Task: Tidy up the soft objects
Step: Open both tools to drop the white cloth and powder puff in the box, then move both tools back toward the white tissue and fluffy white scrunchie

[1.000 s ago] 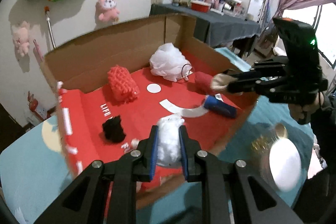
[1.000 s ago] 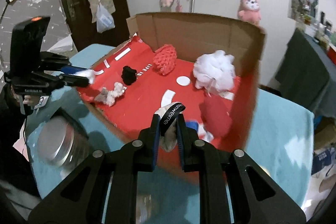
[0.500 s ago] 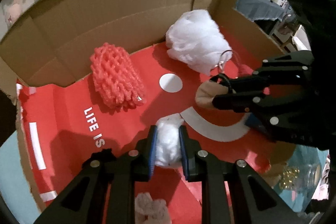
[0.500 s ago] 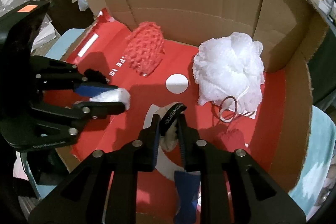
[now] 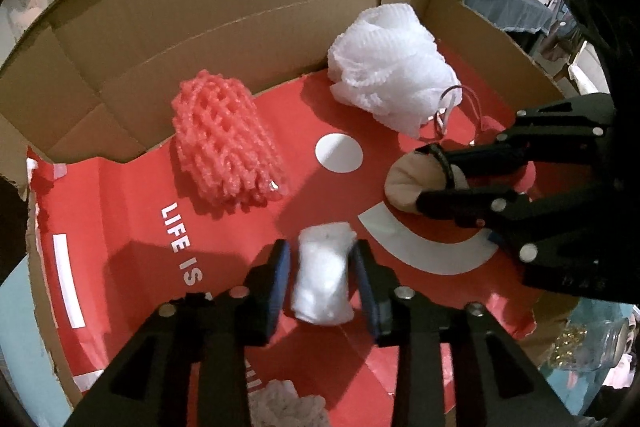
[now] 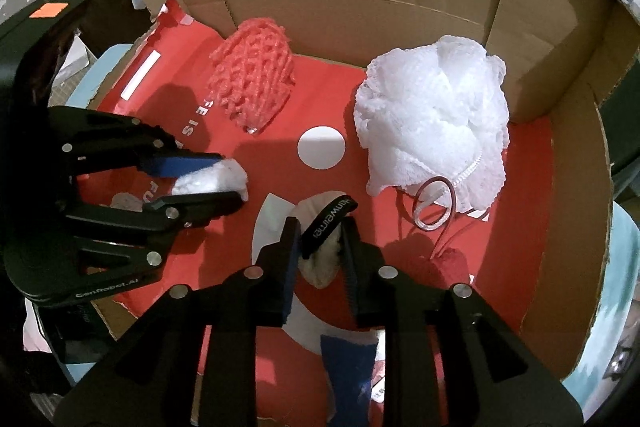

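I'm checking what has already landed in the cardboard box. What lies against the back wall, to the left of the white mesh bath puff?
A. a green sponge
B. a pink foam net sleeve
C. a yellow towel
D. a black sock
B: a pink foam net sleeve lies on the red floor at the back wall of the cardboard box, left of the white mesh bath puff, in both wrist views.
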Available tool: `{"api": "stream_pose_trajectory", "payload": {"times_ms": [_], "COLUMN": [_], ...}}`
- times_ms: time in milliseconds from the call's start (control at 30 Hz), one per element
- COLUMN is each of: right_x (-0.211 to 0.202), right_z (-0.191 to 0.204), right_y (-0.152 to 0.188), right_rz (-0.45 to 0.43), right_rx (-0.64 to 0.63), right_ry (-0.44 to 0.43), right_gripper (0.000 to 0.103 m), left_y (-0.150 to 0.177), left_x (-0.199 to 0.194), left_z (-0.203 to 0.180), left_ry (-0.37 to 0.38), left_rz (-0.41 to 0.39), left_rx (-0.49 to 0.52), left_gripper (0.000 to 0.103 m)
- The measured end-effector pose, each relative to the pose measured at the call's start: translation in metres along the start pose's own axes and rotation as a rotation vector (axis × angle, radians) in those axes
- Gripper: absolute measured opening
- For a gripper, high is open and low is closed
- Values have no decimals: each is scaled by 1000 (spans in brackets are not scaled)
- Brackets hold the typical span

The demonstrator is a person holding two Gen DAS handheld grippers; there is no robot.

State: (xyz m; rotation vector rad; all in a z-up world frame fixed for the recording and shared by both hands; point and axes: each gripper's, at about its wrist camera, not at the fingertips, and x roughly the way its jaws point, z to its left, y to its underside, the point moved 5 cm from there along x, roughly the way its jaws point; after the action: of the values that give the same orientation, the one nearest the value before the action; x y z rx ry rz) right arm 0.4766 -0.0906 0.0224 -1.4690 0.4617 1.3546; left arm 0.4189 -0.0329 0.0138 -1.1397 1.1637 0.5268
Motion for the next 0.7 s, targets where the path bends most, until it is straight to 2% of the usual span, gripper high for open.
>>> {"api": "stream_pose_trajectory", "payload": {"times_ms": [100, 167, 200, 533, 633, 700], "right_x": [1, 0, -1, -27, -46, -63], "right_z": [3, 3, 3, 6, 9, 11], "right_y": [0, 0, 0, 1, 5, 9], "right_rz": [1, -2, -5, -63, -94, -124], "right_rx": [-15, -19, -20, -8, 3, 15], "right_ry": [12, 18, 21, 55, 70, 75], "right_gripper": [30, 42, 55, 58, 65, 66], "left_y": [-1, -1, -1, 7, 12, 14], "left_x": [-5, -9, -12, -59, -85, -106], "left_z": [0, 0, 0, -3, -8, -11], "left_ry": [-4, -10, -10, -10, -11, -15], "left_rz": [-17, -27, -34, -141, -197, -245], "left_rx": [2, 3, 1, -30, -48, -60], "left_gripper": [45, 49, 50, 72, 79, 85]}}
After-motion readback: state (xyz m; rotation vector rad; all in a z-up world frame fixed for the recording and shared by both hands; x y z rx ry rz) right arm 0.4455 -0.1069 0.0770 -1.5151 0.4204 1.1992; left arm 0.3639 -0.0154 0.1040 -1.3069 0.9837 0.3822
